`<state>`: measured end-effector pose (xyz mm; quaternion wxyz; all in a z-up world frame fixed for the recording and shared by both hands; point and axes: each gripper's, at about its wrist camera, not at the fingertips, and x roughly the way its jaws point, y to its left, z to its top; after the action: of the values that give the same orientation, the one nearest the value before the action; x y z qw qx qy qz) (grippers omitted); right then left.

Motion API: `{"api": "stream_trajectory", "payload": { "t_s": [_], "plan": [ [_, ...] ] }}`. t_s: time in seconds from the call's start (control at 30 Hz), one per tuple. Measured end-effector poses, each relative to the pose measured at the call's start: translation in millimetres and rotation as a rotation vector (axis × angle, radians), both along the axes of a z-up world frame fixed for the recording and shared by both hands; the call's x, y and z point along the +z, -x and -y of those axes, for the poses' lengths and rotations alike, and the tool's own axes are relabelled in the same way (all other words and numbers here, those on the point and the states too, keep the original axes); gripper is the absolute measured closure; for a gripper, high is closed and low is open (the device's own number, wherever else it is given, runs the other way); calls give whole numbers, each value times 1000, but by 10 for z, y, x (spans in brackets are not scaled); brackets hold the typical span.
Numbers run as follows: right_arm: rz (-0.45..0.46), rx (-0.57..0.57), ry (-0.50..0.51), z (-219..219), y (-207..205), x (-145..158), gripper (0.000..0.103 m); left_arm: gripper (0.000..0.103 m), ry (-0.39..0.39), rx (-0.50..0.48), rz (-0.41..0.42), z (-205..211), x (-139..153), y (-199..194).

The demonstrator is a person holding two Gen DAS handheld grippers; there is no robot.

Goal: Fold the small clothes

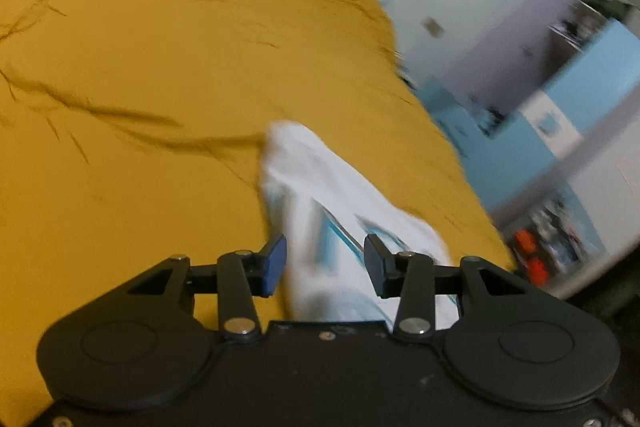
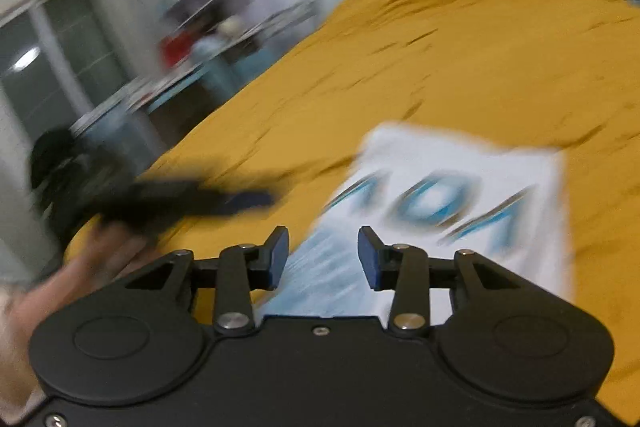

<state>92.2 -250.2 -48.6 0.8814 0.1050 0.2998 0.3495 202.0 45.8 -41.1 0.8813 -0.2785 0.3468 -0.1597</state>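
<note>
Both tongs, left [image 1: 325, 261] and right [image 2: 323, 255], gape apart over a white shirt [image 2: 460, 187] on the mustard bedspread [image 1: 160, 67].

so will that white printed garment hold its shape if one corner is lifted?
Probably not: the white garment lies creased and draped on the mustard bedspread, so likely floppy. It looks thin, so probably light. Pushing would likely bunch it.

One white cloth garment with blue print [image 2: 460, 195] on one mustard-yellow wrinkled bedsheet [image 1: 140, 67]. Two black two-finger grippers with blue pads: left gripper [image 1: 325, 263], right gripper [image 2: 323, 255].
</note>
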Motion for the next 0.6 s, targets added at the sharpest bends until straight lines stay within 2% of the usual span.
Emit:
{"api": "stream_trajectory", "payload": {
  "t_s": [0.07,0.1,0.17,0.23,0.3,0.37,0.43,0.47,0.5,0.53,0.6],
  "plan": [
    [-17,70,7,-232,144,-152,64,60,-92,0,5,63,-76,-301],
    [-24,95,8,-315,182,-219,64,60,-83,-9,-6,60,-116,-463],
    [-41,113,26,-443,226,-344,64,60,9,3,-51,29,-249,-718],
    [-69,117,36,-463,197,-455,64,60,148,17,-73,-21,-403,-900],
    [-83,112,22,-407,185,-499,67,58,284,50,-131,-80,-598,-1081],
    [-107,115,4,-311,184,-528,69,58,359,75,-177,-115,-763,-1214],
    [-135,116,-27,-257,142,-553,70,59,411,72,-160,-133,-821,-1283],
    [-144,118,-38,-232,156,-565,70,65,429,52,-136,-122,-816,-1320],
    [-149,119,-45,-213,149,-576,70,91,430,48,-114,-113,-787,-1325],
    [-152,120,-50,-191,176,-584,70,103,436,37,-88,-92,-744,-1332],
    [-154,120,-51,-225,183,-580,70,102,421,20,-58,-54,-666,-1399]
  ]
}}
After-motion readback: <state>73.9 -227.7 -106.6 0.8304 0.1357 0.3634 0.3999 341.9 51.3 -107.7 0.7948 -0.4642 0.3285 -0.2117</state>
